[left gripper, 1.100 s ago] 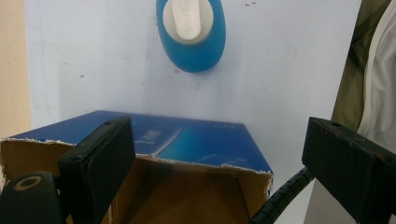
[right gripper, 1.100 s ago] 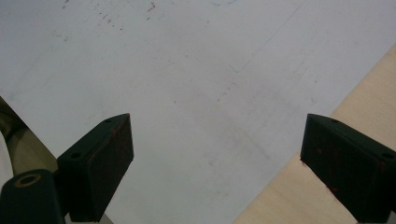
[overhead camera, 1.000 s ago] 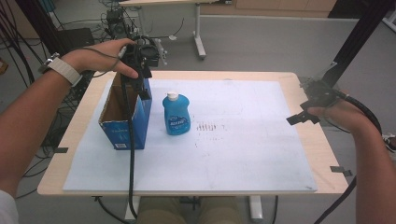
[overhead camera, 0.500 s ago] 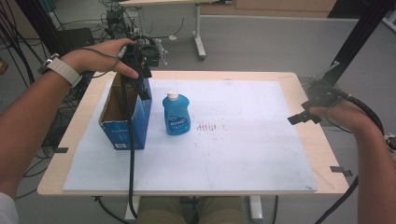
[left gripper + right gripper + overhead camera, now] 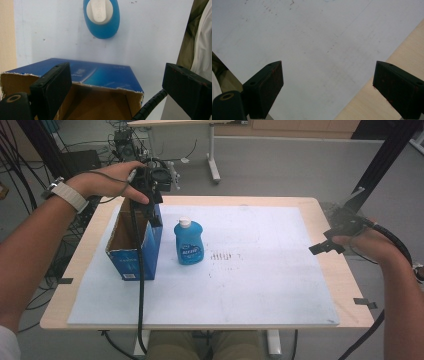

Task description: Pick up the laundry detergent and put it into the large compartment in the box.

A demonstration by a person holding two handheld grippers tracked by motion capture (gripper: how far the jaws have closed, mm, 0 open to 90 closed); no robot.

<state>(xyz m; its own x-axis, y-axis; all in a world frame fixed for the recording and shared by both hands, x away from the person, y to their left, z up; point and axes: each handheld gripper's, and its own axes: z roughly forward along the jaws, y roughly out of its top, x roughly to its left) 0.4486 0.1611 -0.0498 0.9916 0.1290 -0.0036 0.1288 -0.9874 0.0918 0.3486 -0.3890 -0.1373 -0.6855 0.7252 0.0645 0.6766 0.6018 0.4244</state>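
Blue dish soap bottle stands beside open cardboard box, not yet packed. Left gripper spread over box; right gripper spread, idle.

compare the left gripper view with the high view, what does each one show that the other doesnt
Left gripper view alone: a look straight down on the blue bottle's white cap, the torn top edge of the blue box and its brown inside from close up, and the left gripper's jaws standing wide apart above the box.

High view alone: the right gripper at the table's right edge, both forearms, a watch, the bottle's label and the floor beyond.

Both: the blue bottle, the open box beside it, the white mat and the left gripper.
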